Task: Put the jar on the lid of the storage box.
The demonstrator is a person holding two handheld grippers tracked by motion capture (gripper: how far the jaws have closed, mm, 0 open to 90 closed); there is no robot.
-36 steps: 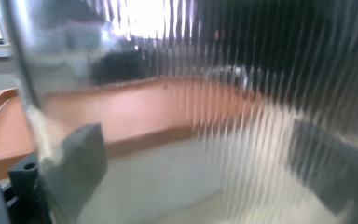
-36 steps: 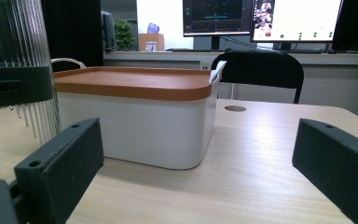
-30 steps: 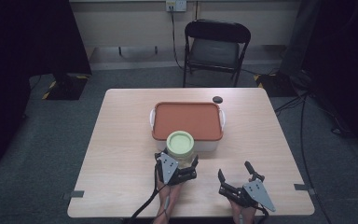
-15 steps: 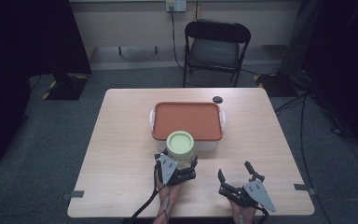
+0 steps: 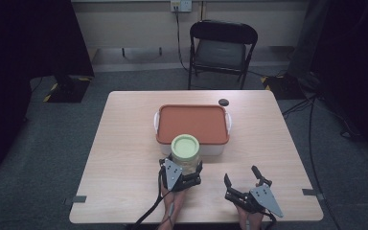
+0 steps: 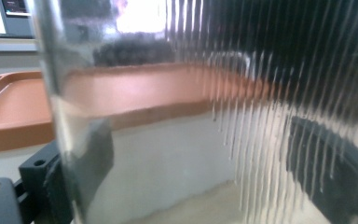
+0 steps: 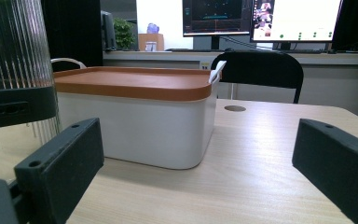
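jar (image 5: pixel 186 154) between left gripper (image 5: pixel 182 173) jaws, gripped

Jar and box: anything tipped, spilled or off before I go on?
Nothing stands out. The jar stands upright, lid on, between the left tool's jaws. The box sits square with its orange lid flat. The right tool waits open.

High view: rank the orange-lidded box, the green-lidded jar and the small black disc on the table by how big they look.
1. orange-lidded box, clearly largest.
2. green-lidded jar, between the left gripper's jaws.
3. small black disc, smallest by far.
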